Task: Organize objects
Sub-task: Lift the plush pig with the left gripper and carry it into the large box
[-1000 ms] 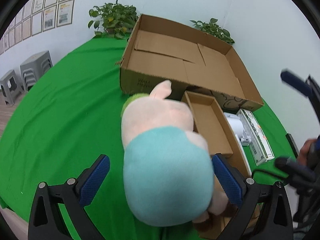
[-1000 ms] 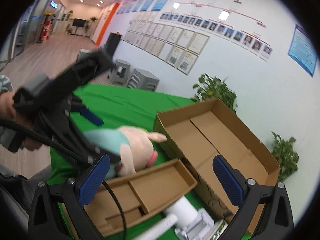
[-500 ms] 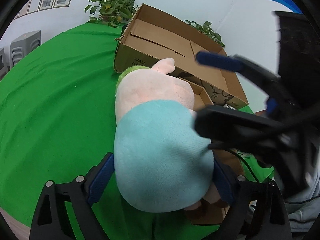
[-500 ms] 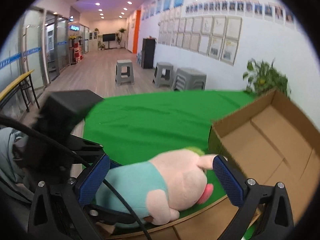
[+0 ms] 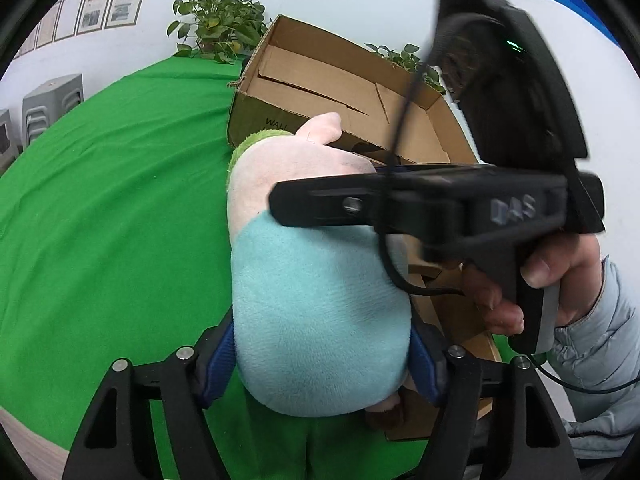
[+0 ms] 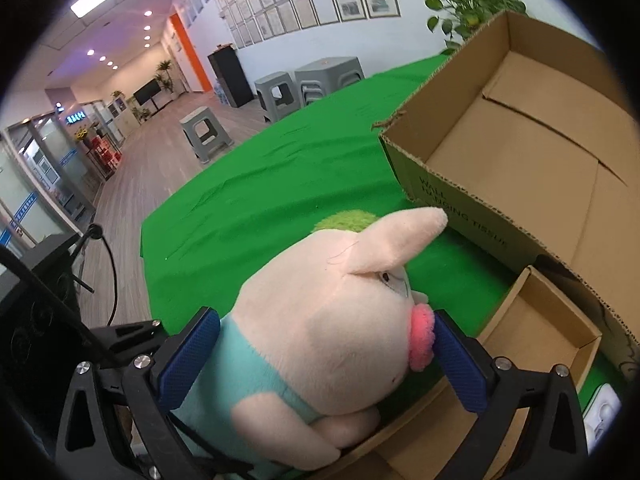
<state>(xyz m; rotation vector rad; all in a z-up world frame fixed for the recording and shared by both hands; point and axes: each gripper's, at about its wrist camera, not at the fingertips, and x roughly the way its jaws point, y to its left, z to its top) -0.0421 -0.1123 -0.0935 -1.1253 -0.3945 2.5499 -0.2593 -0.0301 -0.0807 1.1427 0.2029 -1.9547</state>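
A plush pig (image 5: pixel 316 280) with a pink head and a teal body lies on the green table (image 5: pixel 104 216). My left gripper (image 5: pixel 320 360) is shut on its teal rear end, blue pads pressed into both sides. My right gripper (image 6: pixel 320 356) straddles the pig's head (image 6: pixel 332 332), one pad by the pink snout and one by the teal shoulder; I cannot tell if they squeeze. The right gripper's body (image 5: pixel 440 208) crosses over the pig in the left wrist view. A large open cardboard box (image 5: pixel 348 92) stands just beyond the pig.
A small shallow cardboard tray (image 6: pixel 532 320) lies right of the pig, against the large box (image 6: pixel 520 136). A white item (image 6: pixel 604 408) lies at the far right. Potted plants (image 5: pixel 216 28) stand behind the box. Grey stools (image 6: pixel 280 88) stand beyond the table's far edge.
My left gripper closed from wide open onto the pig's teal body. My right gripper swung over from the tray side and came down around the pig's head.
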